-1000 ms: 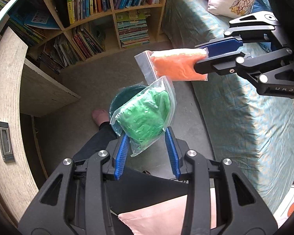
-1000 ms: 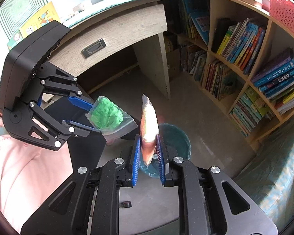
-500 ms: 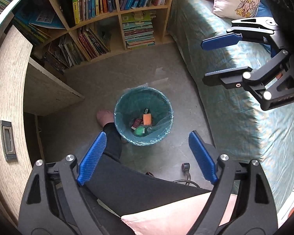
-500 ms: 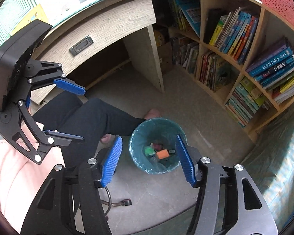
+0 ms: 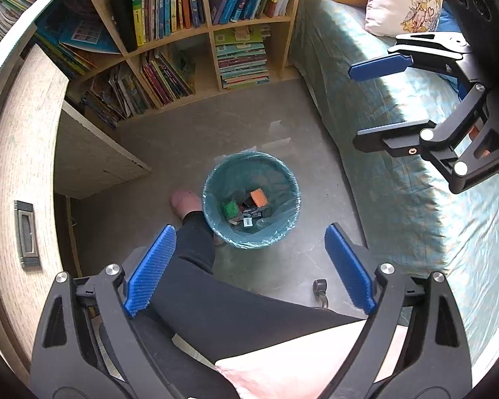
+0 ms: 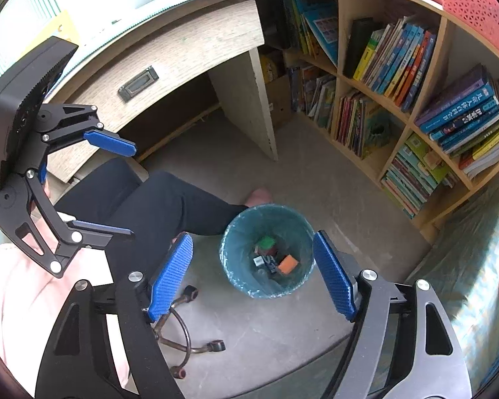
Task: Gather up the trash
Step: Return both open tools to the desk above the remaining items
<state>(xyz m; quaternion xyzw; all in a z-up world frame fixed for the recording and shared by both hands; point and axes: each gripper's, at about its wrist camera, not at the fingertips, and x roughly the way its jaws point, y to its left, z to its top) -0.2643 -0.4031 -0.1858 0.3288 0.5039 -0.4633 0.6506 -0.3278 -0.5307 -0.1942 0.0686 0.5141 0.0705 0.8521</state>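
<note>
Teal liner rims the waste bin (image 5: 251,199), which stands on the floor beside the seated person's foot (image 5: 184,199), directly under both tongs so dropped items fall in. Inside lie an orange packet (image 5: 258,197) and a green packet (image 5: 230,206) among other scraps. Left gripper (image 5: 246,267) and right gripper (image 6: 254,274) are both opening wide, with nothing between the jaws.

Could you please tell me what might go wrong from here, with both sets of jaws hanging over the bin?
1. The bin stands right against the person's leg; a shift of that leg could tip it.
2. The left gripper and right gripper, jaws opening and empty, hang close together and might collide when withdrawing.
</note>
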